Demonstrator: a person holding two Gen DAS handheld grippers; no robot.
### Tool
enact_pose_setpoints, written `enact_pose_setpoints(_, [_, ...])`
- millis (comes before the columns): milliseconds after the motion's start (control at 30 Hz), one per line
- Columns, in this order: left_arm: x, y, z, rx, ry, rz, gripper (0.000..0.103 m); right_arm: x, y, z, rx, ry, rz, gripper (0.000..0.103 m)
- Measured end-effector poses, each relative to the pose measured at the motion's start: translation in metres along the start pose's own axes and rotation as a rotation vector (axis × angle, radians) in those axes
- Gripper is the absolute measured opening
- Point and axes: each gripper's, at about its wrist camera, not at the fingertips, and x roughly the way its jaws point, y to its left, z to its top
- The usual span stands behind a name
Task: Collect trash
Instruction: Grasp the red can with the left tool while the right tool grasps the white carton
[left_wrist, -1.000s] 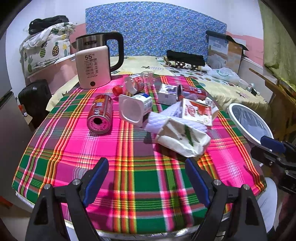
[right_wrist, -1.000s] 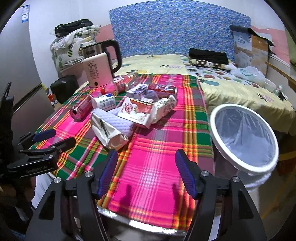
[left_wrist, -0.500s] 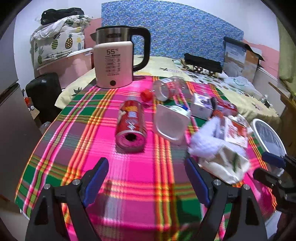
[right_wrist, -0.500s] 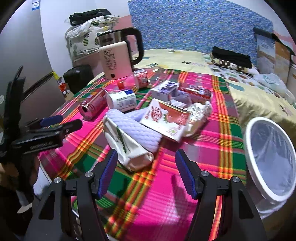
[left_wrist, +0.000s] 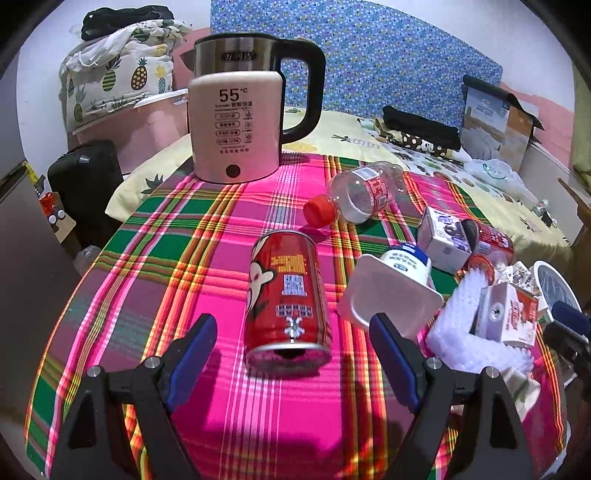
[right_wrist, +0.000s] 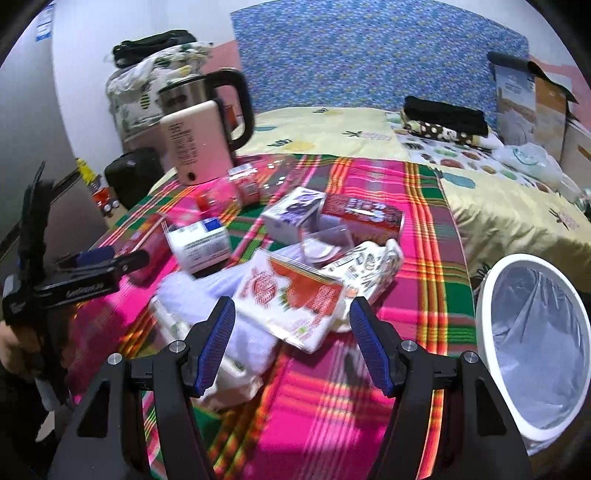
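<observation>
Both pairs of my jaws stand wide apart and hold nothing. My left gripper (left_wrist: 288, 343) hovers low over the plaid-covered worktop (left_wrist: 177, 266), with the red can (left_wrist: 286, 299) lying on its side between the two blue pads, its open end toward me; neither pad touches it. Just right of the can a white yogurt cup (left_wrist: 391, 288) lies tipped over, and beyond it a clear bottle with a red cap (left_wrist: 356, 195) lies on its side. A kettle (left_wrist: 236, 118) stands upright at the far edge.

My right gripper (right_wrist: 291, 339) hangs above the heap of trash, with the red-and-white carton (right_wrist: 291, 295) just ahead of its pads. A white padded wrapper (right_wrist: 236, 332) lies under the carton's near side. The white bin (right_wrist: 491, 295) with its clear liner stands just beside the worktop, to the right, well apart from the heap.
</observation>
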Motion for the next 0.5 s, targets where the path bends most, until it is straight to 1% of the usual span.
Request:
enact_pose_setpoints(100, [0.007, 0.0, 0.001, -0.003, 0.013, -0.005, 0.085, 0.012, -0.005, 0.005, 0.008, 0.02, 0.017, 0.066])
enact_pose_setpoints(233, [0.015, -0.001, 0.002, -0.003, 0.034, -0.013, 0.075, 0.028, -0.012, 0.008, 0.038, 0.061, 0.07, 0.066])
enact_pose_setpoints(300, [0.019, 0.0, 0.002, -0.013, 0.045, -0.017, 0.074, 0.034, -0.014, 0.007, 0.04, 0.088, 0.102, 0.066])
enact_pose_setpoints(367, [0.021, 0.001, 0.001, -0.024, 0.056, -0.021, 0.073, 0.039, -0.015, 0.005, 0.045, 0.108, 0.126, 0.066])
enact_pose_setpoints(500, [0.025, 0.004, 0.002, -0.038, 0.069, -0.032, 0.073, 0.042, -0.016, 0.003, 0.068, 0.121, 0.156, 0.068])
